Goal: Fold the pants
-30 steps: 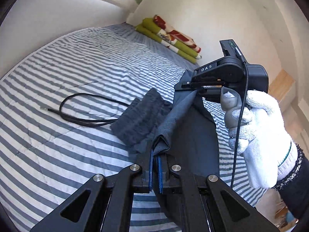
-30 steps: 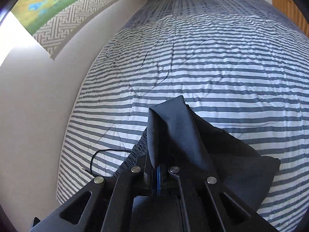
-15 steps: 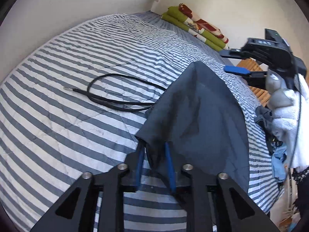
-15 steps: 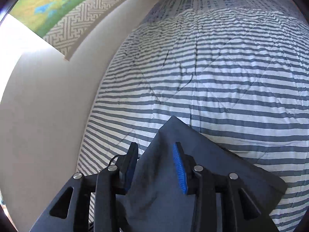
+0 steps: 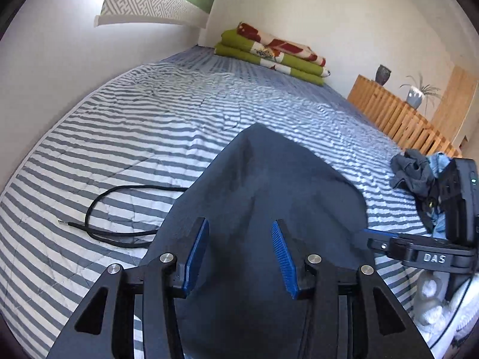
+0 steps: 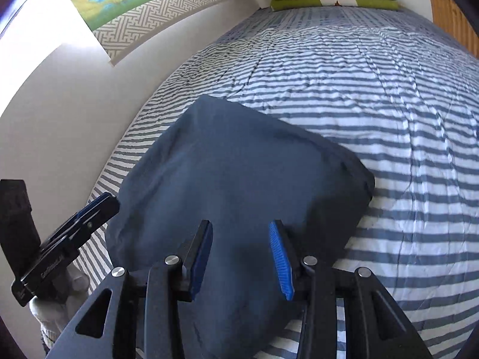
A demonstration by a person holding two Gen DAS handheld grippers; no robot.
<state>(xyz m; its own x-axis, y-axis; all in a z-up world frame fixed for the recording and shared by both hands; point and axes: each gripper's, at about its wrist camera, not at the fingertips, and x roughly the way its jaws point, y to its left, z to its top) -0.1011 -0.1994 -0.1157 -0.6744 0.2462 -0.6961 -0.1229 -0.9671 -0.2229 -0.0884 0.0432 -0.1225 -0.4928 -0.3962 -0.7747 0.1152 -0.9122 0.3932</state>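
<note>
Left gripper (image 5: 239, 257) just sprung apart, clear of dark pants (image 5: 269, 185) lying folded on striped bed (image 5: 119, 137). Right gripper (image 6: 241, 257) likewise released above same bundle (fold apparently laid; perhaps smoothing left).

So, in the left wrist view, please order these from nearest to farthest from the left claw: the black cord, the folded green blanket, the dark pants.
1. The dark pants: directly under and ahead of the left claw, lying flat on the bed.
2. The black cord: on the striped cover, to the left.
3. The folded green blanket: at the bed's far end, by the wall.
</note>
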